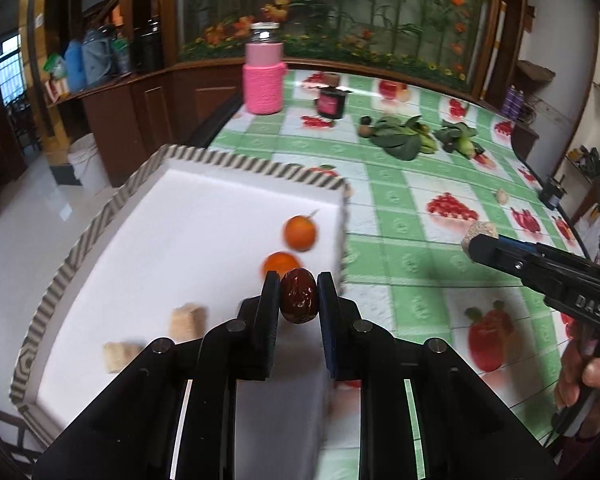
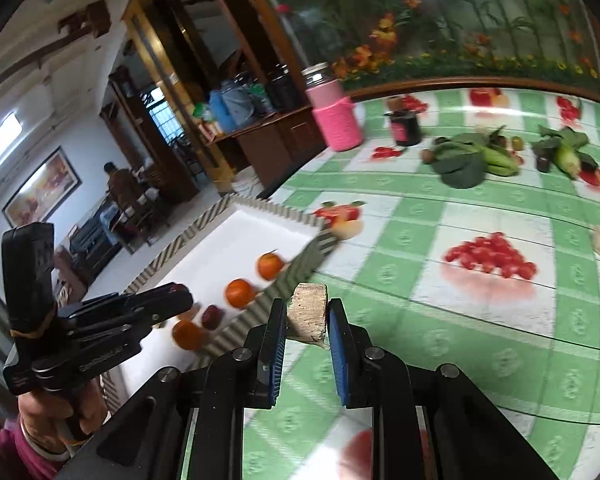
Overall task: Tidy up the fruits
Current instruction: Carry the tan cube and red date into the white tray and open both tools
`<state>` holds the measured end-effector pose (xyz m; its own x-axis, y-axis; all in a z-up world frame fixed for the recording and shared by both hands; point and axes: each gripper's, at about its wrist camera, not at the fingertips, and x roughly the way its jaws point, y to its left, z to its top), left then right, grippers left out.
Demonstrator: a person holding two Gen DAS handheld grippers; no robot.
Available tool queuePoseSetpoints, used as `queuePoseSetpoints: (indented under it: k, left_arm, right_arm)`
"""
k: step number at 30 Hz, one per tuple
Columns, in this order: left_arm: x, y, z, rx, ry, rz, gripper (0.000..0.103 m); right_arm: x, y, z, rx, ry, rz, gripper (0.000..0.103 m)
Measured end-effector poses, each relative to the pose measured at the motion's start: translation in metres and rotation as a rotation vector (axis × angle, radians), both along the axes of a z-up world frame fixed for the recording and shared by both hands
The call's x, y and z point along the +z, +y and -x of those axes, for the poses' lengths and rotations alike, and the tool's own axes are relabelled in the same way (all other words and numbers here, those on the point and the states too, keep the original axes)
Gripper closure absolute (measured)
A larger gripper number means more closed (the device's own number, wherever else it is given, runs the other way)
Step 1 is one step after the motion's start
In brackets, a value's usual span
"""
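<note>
A white tray (image 1: 100, 216) with a striped rim sits at the table's left edge. It holds oranges (image 1: 300, 233), (image 1: 281, 262) and two beige chunks (image 1: 188, 320). My left gripper (image 1: 298, 285) hangs over the tray's near right part, shut on a dark red date (image 1: 298, 300). My right gripper (image 2: 307, 307) is shut on a beige fibrous chunk (image 2: 307, 314) just right of the tray's rim (image 2: 296, 268), above the tablecloth. In the right wrist view three oranges (image 2: 240, 293) show in the tray, with the left gripper (image 2: 180, 300) and its date (image 2: 212, 316) beside them.
On the green checked tablecloth (image 1: 420, 280) a pink-sleeved jar (image 1: 263, 80) and a dark jar (image 1: 332, 102) stand at the back. Leafy greens (image 1: 400, 138) and other vegetables (image 1: 458, 140) lie further right. A small pale lump (image 1: 501, 197) lies alone. Floor drops off left of the tray.
</note>
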<state>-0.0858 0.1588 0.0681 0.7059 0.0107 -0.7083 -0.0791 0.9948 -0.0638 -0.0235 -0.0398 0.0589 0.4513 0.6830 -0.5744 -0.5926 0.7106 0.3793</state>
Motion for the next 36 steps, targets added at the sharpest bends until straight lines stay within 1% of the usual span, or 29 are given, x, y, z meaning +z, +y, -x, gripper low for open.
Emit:
queuePoseSetpoints:
  k: [6, 9, 14, 18, 23, 31, 36]
  left_arm:
    - [-0.008, 0.026, 0.013, 0.071, 0.007, -0.023, 0.085]
    - [-0.011, 0.037, 0.02, 0.103, 0.013, -0.048, 0.085]
    - [-0.019, 0.05, 0.026, 0.136, 0.034, -0.041, 0.085]
    - [-0.02, 0.054, 0.028, 0.152, 0.033, -0.056, 0.085]
    - [-0.023, 0.061, 0.029, 0.174, 0.035, -0.074, 0.085]
    - [-0.034, 0.063, 0.03, 0.166, 0.058, -0.055, 0.085]
    - [-0.039, 0.063, 0.029, 0.162, 0.074, -0.043, 0.085]
  right_arm:
    - [-0.001, 0.038, 0.011, 0.075, 0.004, 0.021, 0.083]
    - [0.001, 0.057, 0.015, 0.109, -0.002, 0.028, 0.083]
    - [0.001, 0.088, 0.017, 0.159, -0.006, 0.051, 0.083]
    - [-0.004, 0.11, 0.018, 0.204, 0.0, 0.086, 0.083]
    - [-0.009, 0.126, 0.016, 0.226, 0.008, 0.106, 0.083]
    - [-0.012, 0.151, 0.001, 0.244, 0.006, 0.145, 0.083]
    - [-0.021, 0.17, -0.015, 0.253, 0.02, 0.17, 0.083]
